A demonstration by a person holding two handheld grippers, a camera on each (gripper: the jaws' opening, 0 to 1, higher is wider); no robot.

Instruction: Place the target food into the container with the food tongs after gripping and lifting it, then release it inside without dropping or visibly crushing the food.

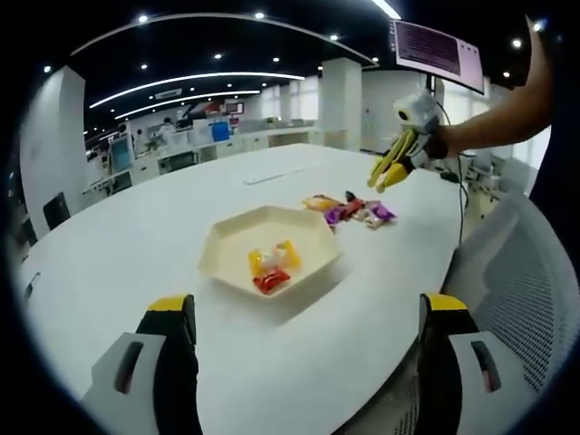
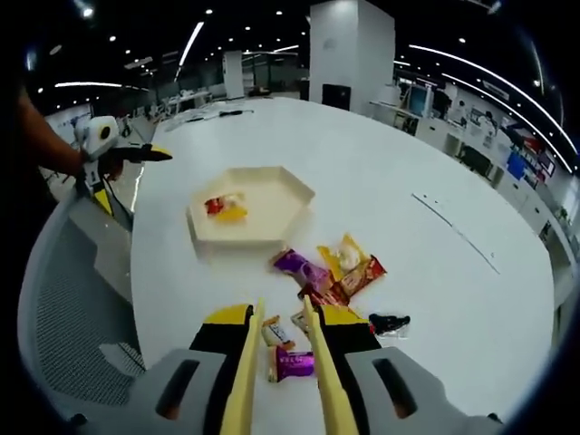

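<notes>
On the white table [image 1: 181, 236], the left gripper view shows the hexagonal container [image 1: 231, 246] just ahead of the left gripper [image 1: 308, 317], whose jaws stand wide apart and hold nothing. The container already holds a few wrapped candies [image 1: 272, 267]. Beyond it, the right gripper [image 1: 391, 170] carries yellow tongs over the candy pile [image 1: 349, 210]. In the right gripper view, the right gripper [image 2: 283, 349] clamps the food tongs [image 2: 281, 362], whose blades stand narrowly apart over a small wrapped candy [image 2: 276, 333] near the pile [image 2: 331, 272]; whether they touch it cannot be told. The container [image 2: 263, 190] lies farther off. Risk: a shallow pinch on slippery wrapper may drop the candy in transit; excess squeeze may crush it.
</notes>
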